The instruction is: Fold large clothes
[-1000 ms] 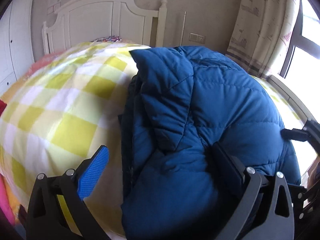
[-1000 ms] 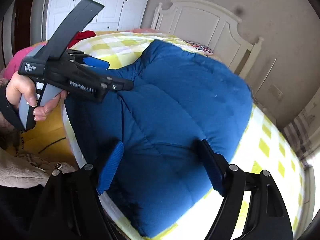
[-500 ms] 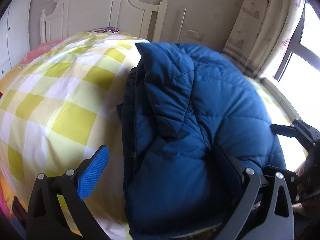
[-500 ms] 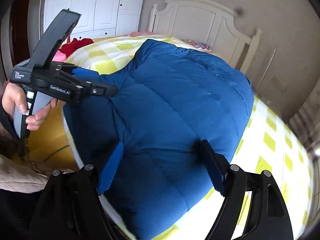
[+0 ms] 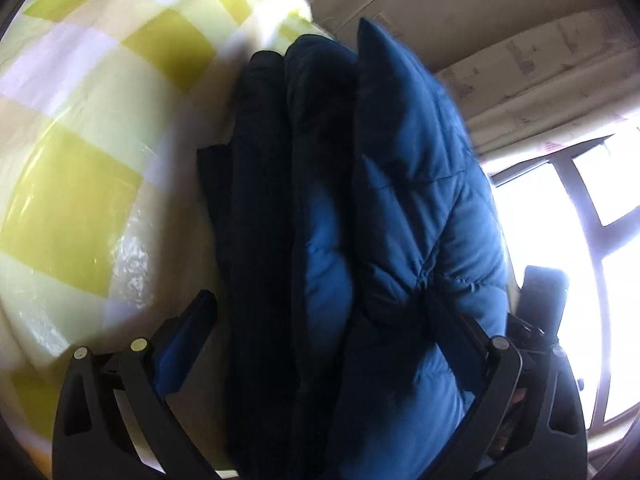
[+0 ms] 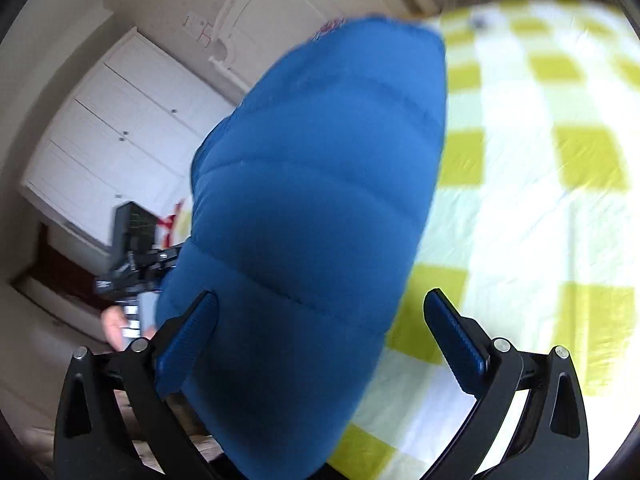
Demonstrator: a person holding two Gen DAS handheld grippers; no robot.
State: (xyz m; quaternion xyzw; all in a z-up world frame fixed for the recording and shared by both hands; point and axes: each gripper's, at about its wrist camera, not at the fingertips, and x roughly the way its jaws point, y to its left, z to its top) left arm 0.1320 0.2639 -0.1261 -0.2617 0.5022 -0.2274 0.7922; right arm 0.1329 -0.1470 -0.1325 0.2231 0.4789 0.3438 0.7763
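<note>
A blue puffer jacket lies folded on the yellow-and-white checked bed, its stacked layers seen edge-on in the left wrist view. My left gripper straddles the jacket's near end, jaws wide; its right finger sinks into the padding, while the left finger stands just off the dark edge. My right gripper is opening wide around the jacket. Its left finger touches the fabric and its right finger hangs free over the sheet.
A white headboard and white wardrobe doors stand behind the bed. A curtain and a bright window are on the right. The left gripper's body and a person's hand show beside the jacket.
Both views have rolled sharply and come closer to the jacket. The right gripper's jaws have spread wider, and its right finger has come off the jacket onto open sheet.
</note>
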